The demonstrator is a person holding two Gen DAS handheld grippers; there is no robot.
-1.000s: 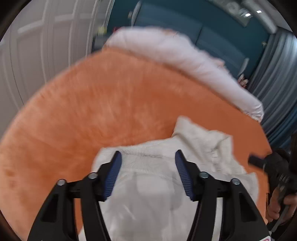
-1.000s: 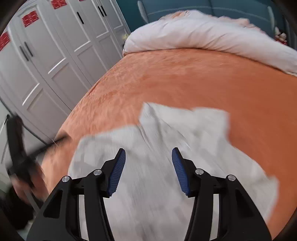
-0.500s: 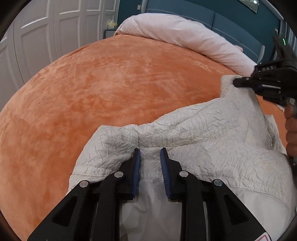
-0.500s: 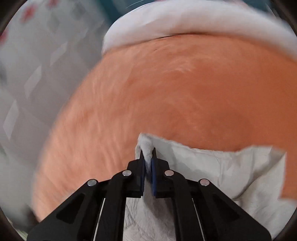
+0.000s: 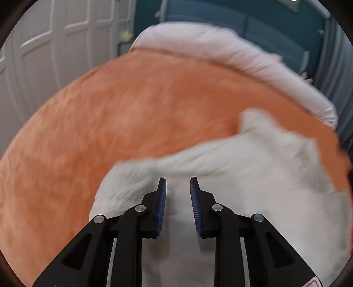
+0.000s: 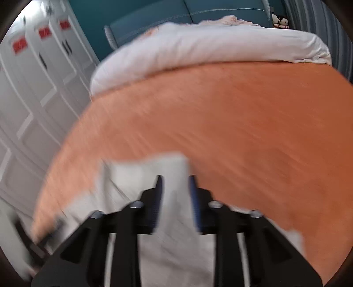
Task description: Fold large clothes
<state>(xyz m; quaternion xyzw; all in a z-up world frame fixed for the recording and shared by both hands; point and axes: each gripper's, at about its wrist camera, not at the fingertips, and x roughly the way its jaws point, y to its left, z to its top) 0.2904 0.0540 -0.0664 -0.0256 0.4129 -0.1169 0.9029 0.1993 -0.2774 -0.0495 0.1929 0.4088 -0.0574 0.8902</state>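
Observation:
A white crinkled garment (image 5: 253,167) lies bunched on the orange bedspread (image 5: 132,114), at the near right in the left wrist view. My left gripper (image 5: 177,183) is open a little way, its blue pads just above the garment's near edge, holding nothing. In the right wrist view the same garment (image 6: 136,176) lies low and left on the bedspread (image 6: 242,123). My right gripper (image 6: 175,181) is open by about the same gap over a fold of the cloth. Both views are blurred by motion.
A white duvet (image 6: 209,48) lies rolled across the head of the bed, against a teal padded headboard (image 6: 154,15). White wardrobe doors (image 6: 33,88) stand close along the bed's left side. Grey curtains (image 5: 337,72) hang at the right.
Both grippers were shut on the garment's edge half a second ago and have now opened and let it go. The cloth has dropped back onto the bedspread.

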